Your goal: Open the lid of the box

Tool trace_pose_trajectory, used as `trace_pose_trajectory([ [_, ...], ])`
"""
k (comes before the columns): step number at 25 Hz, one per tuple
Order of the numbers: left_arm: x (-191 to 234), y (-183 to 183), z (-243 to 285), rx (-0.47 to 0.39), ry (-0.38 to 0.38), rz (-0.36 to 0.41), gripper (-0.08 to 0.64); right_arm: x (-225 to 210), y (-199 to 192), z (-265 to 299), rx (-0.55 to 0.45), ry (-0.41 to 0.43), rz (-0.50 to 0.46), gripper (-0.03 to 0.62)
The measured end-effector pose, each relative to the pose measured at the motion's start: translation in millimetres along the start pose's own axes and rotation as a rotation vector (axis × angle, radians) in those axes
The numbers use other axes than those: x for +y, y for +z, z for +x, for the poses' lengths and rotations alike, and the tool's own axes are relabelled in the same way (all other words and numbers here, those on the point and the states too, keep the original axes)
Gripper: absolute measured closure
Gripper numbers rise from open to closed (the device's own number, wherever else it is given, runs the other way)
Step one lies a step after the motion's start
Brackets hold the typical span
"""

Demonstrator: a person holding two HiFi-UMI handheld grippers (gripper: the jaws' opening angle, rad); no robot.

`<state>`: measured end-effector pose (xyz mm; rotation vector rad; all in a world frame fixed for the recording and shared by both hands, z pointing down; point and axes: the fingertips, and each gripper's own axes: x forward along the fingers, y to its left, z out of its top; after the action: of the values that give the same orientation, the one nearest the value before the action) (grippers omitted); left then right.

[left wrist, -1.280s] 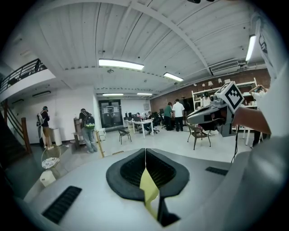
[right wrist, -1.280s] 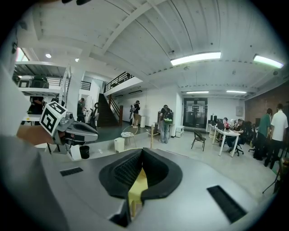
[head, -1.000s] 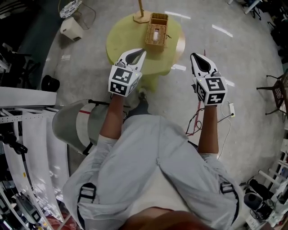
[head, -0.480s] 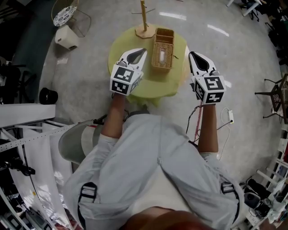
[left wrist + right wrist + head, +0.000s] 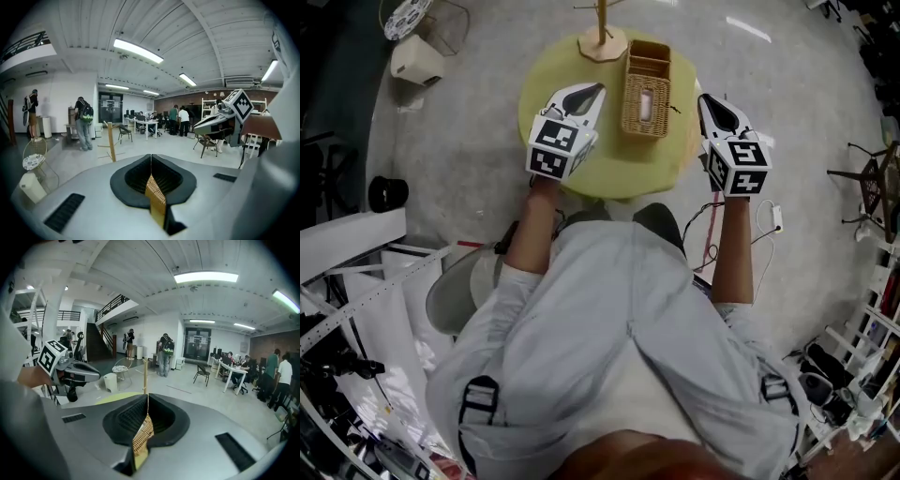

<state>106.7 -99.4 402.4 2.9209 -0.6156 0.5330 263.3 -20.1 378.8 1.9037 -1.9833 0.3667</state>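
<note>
A rectangular wicker box (image 5: 646, 92) stands on the round yellow-green table (image 5: 609, 155), with something white showing through an oval slot in its top. My left gripper (image 5: 598, 90) hovers over the table just left of the box, its jaws pressed together and empty. My right gripper (image 5: 707, 97) is at the table's right rim, right of the box, also shut and empty. In the left gripper view the closed left gripper (image 5: 151, 159) shows a strip of wicker box (image 5: 155, 194) below it. The right gripper (image 5: 147, 397) view shows the same wicker box (image 5: 142, 434).
A wooden stand (image 5: 603, 36) rises at the table's far edge behind the box. On the floor are a white bin (image 5: 416, 58), a black object (image 5: 387, 194), a grey chair (image 5: 459, 286) and cables with a power strip (image 5: 773, 220). Several people stand far back in the hall.
The table and box have come nearer and lower in the head view. Both grippers have moved forward and now flank the box; their jaws stay shut.
</note>
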Motion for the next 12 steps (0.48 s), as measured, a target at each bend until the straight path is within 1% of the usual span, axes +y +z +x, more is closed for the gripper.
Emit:
trace_pose_trajectory([
  [4, 6, -18, 15, 0.038, -0.007, -0.034, 0.529, 0, -27, 21, 0.07, 0.04, -0.003, 0.553],
  [8, 15, -36, 33, 0.085, 0.015, -0.07, 0.529, -5, -54, 45, 0.139, 0.083, -0.05, 0.532],
  [12, 15, -51, 52, 0.134, 0.04, -0.098, 0.529, -20, -83, 65, 0.199, 0.133, -0.047, 0.531],
])
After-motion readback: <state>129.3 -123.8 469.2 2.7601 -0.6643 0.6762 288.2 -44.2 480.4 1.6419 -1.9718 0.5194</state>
